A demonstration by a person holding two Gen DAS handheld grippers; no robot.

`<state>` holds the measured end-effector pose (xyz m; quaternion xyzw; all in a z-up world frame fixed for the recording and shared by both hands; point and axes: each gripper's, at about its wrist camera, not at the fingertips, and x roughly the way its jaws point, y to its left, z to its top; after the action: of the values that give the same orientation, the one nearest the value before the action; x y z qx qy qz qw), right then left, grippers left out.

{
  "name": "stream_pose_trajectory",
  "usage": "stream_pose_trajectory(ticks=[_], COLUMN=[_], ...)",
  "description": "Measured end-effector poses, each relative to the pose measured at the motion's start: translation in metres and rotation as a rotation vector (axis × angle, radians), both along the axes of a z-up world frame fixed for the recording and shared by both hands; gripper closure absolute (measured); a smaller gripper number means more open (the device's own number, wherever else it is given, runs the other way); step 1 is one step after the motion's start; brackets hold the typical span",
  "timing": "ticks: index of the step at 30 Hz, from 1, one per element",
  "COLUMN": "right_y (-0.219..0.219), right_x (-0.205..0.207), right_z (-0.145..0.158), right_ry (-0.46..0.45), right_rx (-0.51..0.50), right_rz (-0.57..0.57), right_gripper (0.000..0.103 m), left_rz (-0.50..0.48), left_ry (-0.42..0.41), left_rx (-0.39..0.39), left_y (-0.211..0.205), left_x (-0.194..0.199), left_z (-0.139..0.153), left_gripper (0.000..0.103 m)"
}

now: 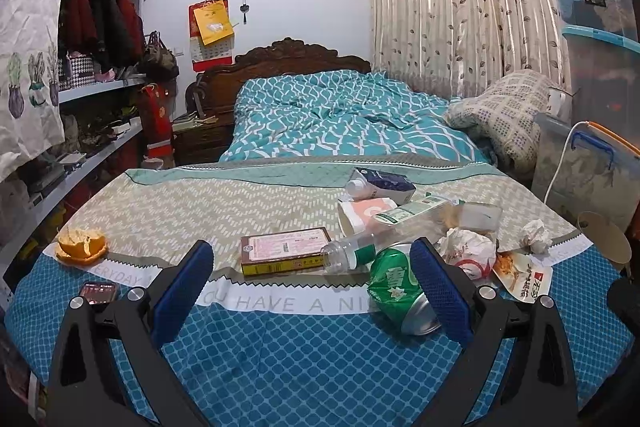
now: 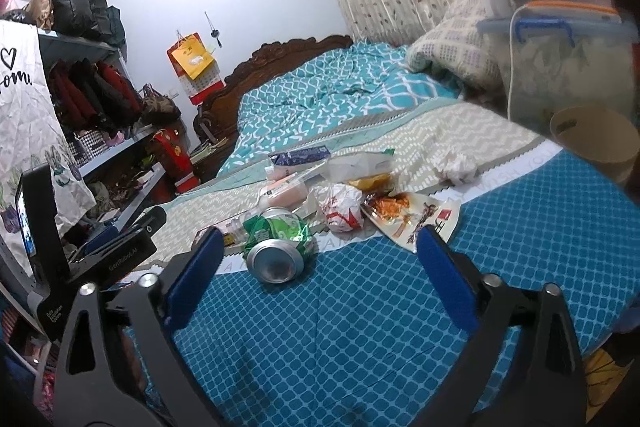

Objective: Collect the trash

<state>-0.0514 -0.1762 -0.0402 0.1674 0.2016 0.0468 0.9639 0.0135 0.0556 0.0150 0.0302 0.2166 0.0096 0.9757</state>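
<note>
Trash lies on the cloth-covered table (image 1: 304,359). A crushed green can (image 1: 396,287) lies by my left gripper's right finger; it also shows in the right wrist view (image 2: 280,239). A clear plastic bottle (image 1: 360,247), a flat box (image 1: 284,251), orange peel (image 1: 82,245), a milk carton (image 1: 384,183), a crumpled wrapper (image 1: 468,251) and a snack packet (image 2: 408,219) lie around. My left gripper (image 1: 312,279) is open and empty above the near table. My right gripper (image 2: 320,267) is open and empty, just short of the can.
A phone (image 1: 98,293) lies at the table's left edge. A paper cup (image 2: 596,143) stands at the right edge. A bed (image 1: 344,115) is behind the table, shelves (image 1: 92,87) to the left, storage boxes (image 1: 596,39) to the right.
</note>
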Motion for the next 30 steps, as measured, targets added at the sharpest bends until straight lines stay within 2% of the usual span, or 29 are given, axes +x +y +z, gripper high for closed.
stream_pose_trajectory(ticks=[5,11,15,19,22,25,27,30], right_y=[0.003,0.005,0.006,0.006,0.007,0.009,0.008,0.0], right_x=[-0.003,0.002,0.003,0.0,0.003,0.012,0.015,0.013], right_z=[0.003,-0.001,-0.004,-0.005,-0.01,-0.02,-0.023,-0.02], right_ry=[-0.018,0.016,0.029,0.011,0.029,0.093,0.111,0.09], right_rx=[-0.031,-0.018,0.003,0.049,0.083,0.115,0.118,0.132], right_rz=[0.007,0.03,0.059,0.118,0.166,0.21,0.199,0.16], right_gripper=[0.016,0.016,0.003,0.003,0.003,0.003,0.003,0.003], left_rz=[0.008,0.018,0.016,0.016,0.023,0.02,0.019,0.018], left_ry=[0.011,0.028,0.039,0.049,0.046,0.053,0.057,0.069], left_rx=[-0.008,-0.028,-0.045,-0.059,-0.093,-0.142,-0.186,-0.251], left_y=[0.002,0.005,0.007,0.011,0.016,0.022,0.027,0.036], left_x=[0.001,0.002,0.003,0.004,0.003,0.004,0.004,0.006], left_z=[-0.003,-0.005,-0.007,-0.007,-0.007,-0.008,-0.009,-0.012], left_gripper=[0.009,0.009,0.009,0.009,0.009,0.009,0.009,0.009])
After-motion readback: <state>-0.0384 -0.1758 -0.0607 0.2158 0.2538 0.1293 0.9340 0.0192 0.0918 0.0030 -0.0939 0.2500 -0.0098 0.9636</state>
